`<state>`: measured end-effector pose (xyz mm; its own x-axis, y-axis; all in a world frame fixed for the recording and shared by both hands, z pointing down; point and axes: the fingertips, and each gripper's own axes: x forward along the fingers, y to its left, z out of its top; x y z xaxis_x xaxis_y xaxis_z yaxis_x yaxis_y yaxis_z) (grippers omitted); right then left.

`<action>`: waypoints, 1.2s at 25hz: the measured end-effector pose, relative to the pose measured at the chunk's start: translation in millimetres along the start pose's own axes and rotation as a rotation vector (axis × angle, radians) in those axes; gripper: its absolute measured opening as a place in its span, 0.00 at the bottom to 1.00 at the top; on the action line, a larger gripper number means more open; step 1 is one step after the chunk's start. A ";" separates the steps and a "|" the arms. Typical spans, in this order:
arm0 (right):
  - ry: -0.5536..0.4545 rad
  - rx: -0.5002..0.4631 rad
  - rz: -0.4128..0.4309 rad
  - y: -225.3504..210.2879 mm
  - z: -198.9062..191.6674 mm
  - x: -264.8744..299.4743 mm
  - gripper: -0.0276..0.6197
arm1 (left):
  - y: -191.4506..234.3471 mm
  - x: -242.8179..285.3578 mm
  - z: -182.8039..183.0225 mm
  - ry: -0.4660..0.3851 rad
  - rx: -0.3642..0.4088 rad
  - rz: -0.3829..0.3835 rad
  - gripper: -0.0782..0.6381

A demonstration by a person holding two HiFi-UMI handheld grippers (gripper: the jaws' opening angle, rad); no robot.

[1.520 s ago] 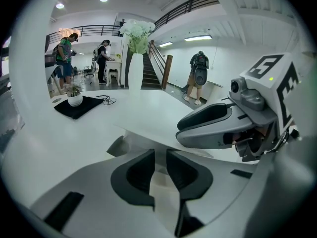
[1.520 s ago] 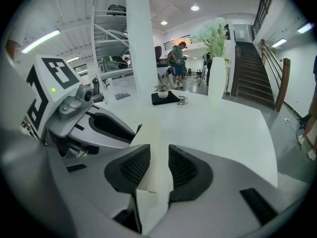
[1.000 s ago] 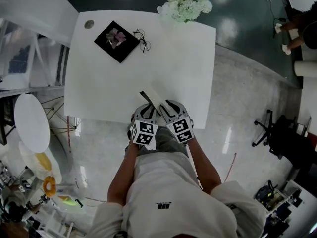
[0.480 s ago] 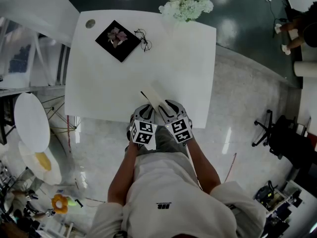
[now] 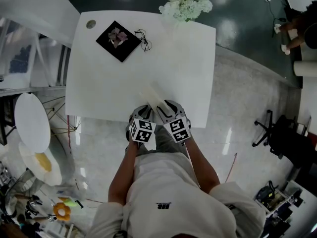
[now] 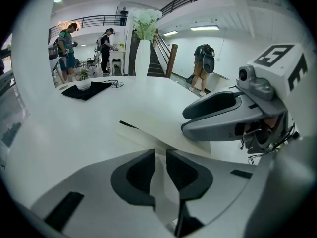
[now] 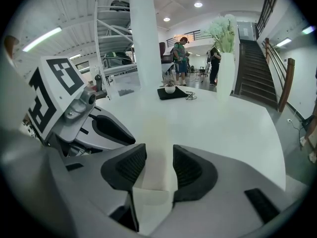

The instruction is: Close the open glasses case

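The cream glasses case [image 5: 152, 96] lies near the front edge of the white table [image 5: 109, 83]. In the head view it looks flat and shows no dark inside. In the left gripper view a thin dark slit [image 6: 127, 125] remains at the case's far end. My left gripper [image 5: 147, 107] [image 6: 160, 155] is at the case's near end. Its jaws are nearly together, with a cream edge of the case [image 6: 163, 133] between them. Close beside it on the right, my right gripper [image 5: 161, 105] [image 7: 159, 155] straddles the case [image 7: 157, 133]. Its jaws are opening and the pads are coming off the case.
A black mat [image 5: 117, 40] with a small bowl lies at the table's far left, with a pair of glasses [image 5: 142, 38] beside it. A vase of white flowers [image 5: 185, 4] stands at the far edge. An office chair [image 5: 270, 130] stands on the floor at the right. People stand in the background.
The dark strip of the case's inside seen earlier no longer shows in the head view, so the lid has come down. The left gripper has sunk slightly.
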<state>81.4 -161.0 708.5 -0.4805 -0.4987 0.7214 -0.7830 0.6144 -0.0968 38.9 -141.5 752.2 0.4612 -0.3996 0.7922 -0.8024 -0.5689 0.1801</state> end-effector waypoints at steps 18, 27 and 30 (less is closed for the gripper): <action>-0.033 0.057 -0.072 4.5 1.0 -6.0 0.32 | 4.1 -20.2 -1.0 -0.040 0.036 -0.017 0.23; -0.123 0.074 -0.174 15.3 21.2 -42.5 0.32 | 14.6 -64.4 20.3 -0.178 0.082 -0.020 0.25; -0.160 0.087 -0.217 19.6 28.0 -60.5 0.31 | 14.6 -87.2 31.8 -0.249 0.113 -0.022 0.27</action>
<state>84.1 -135.9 643.7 -0.3489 -0.7070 0.6151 -0.9020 0.4316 -0.0156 -1.0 -137.7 667.3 0.5683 -0.5424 0.6188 -0.7501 -0.6507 0.1185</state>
